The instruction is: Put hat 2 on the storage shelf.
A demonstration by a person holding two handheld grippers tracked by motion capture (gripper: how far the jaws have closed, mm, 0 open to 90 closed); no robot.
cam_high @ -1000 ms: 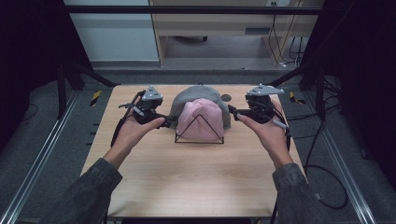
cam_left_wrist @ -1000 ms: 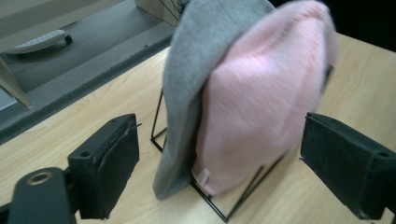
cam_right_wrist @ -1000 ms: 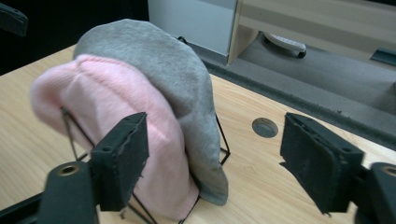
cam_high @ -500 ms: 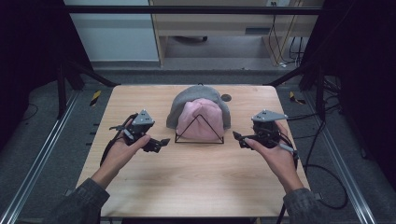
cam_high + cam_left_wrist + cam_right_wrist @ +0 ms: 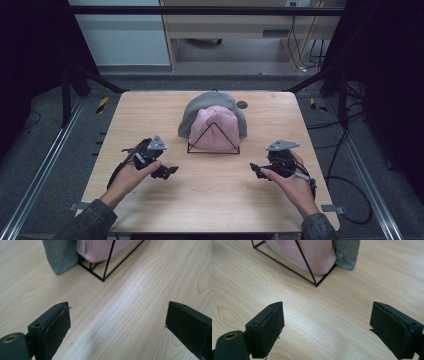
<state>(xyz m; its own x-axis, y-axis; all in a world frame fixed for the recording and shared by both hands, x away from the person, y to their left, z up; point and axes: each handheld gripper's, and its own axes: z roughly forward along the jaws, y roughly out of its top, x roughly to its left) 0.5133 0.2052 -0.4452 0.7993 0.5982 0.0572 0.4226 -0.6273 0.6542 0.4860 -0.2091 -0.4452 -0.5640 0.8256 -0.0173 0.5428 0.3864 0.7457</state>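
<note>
A black wire triangle stand sits at mid-table with a pink knit cap draped on it and a grey cap over the pink one's back. My left gripper rests low at the stand's near left, open and empty. In the left gripper view its jaws frame bare wood, with the grey cap and pink cap ahead. My right gripper is at the near right. It stands open and empty though its jaws have just eased slightly closer. They face the stand's corner.
The wooden table has a small dark disc behind the caps. Metal rails run along the floor on both sides, and cables trail at the right. Bare wood lies between the two grippers.
Both hands have drawn back from the caps toward the near edge and sunk to the tabletop. The caps and stand have stayed in place.
</note>
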